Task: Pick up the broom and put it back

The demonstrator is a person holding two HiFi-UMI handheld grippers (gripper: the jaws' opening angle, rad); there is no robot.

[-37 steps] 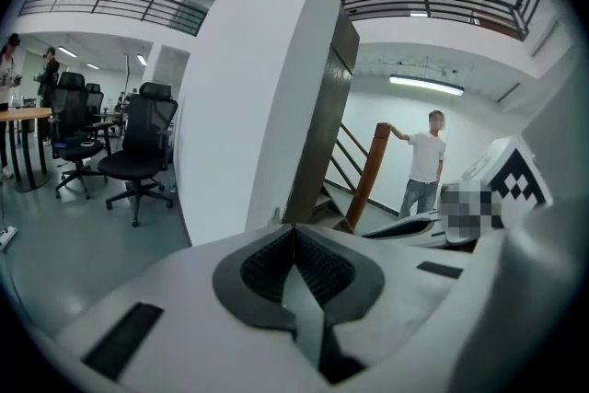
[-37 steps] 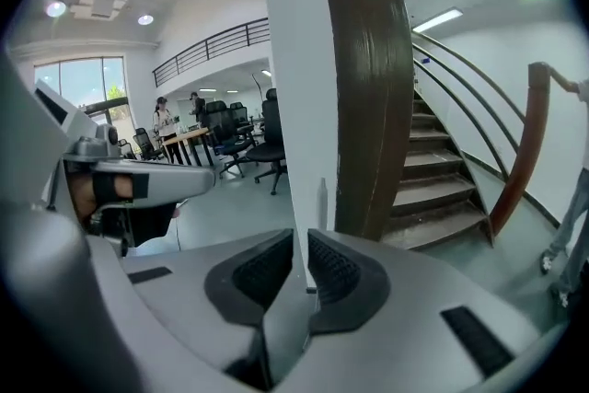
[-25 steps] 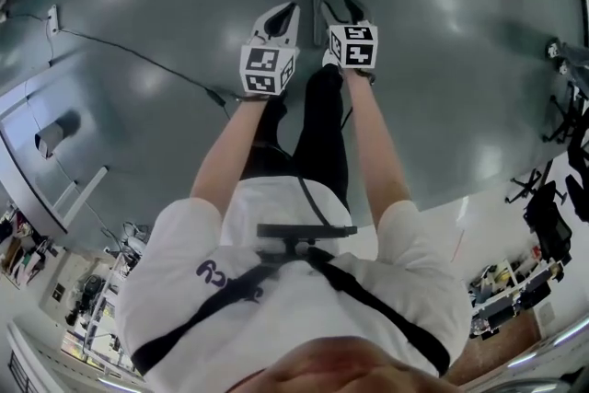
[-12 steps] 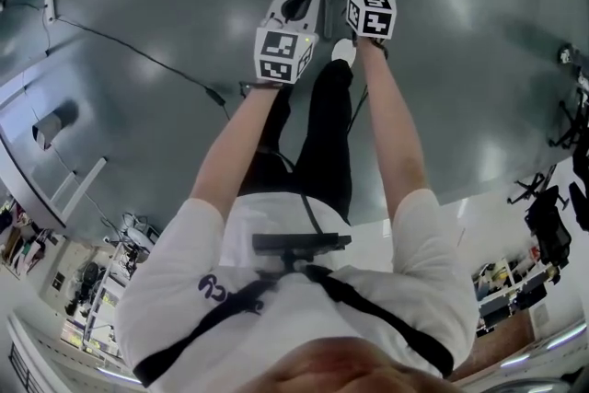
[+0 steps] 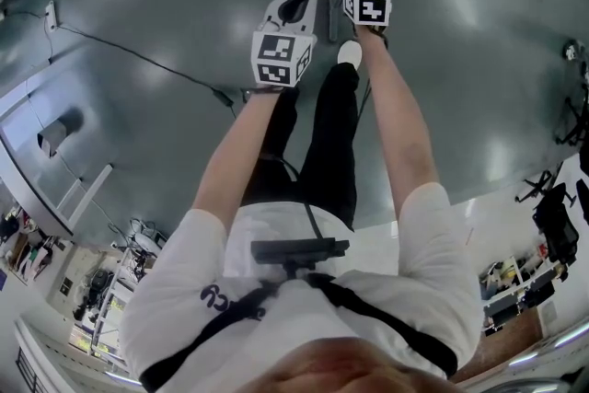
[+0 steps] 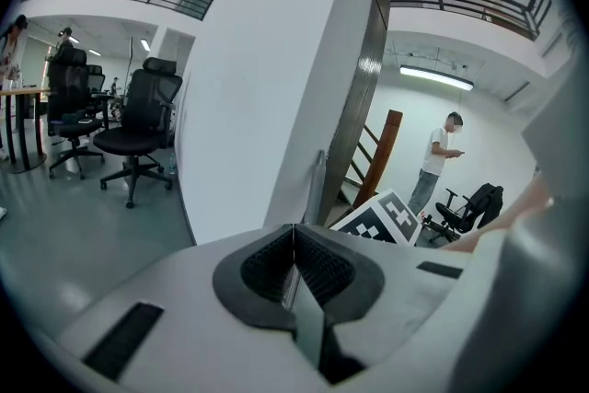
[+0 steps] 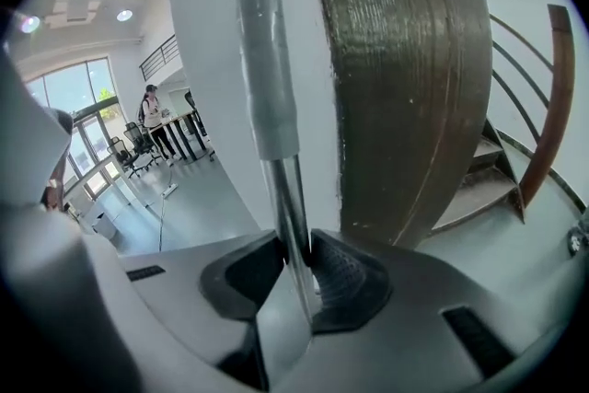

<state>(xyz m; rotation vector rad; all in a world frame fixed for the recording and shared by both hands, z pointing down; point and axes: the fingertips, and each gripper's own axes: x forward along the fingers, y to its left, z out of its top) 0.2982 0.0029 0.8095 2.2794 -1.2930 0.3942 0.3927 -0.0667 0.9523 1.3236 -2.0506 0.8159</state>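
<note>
Our right tongs (image 7: 293, 253) have just been closing and pinch the broom handle (image 7: 276, 106), which leans on the corner of the white wall (image 7: 212, 32) beside the staircase (image 7: 479, 189). Our left tongs (image 6: 293, 230) are pressed together, empty. We think the smooth metal could slip once lifted, swinging the broom. Only the right gripper view shows that pinch; the head view doesn't.

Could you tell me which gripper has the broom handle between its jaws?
The right gripper: its jaws have just been closing onto the broom handle; the left gripper is shut on nothing.
</note>
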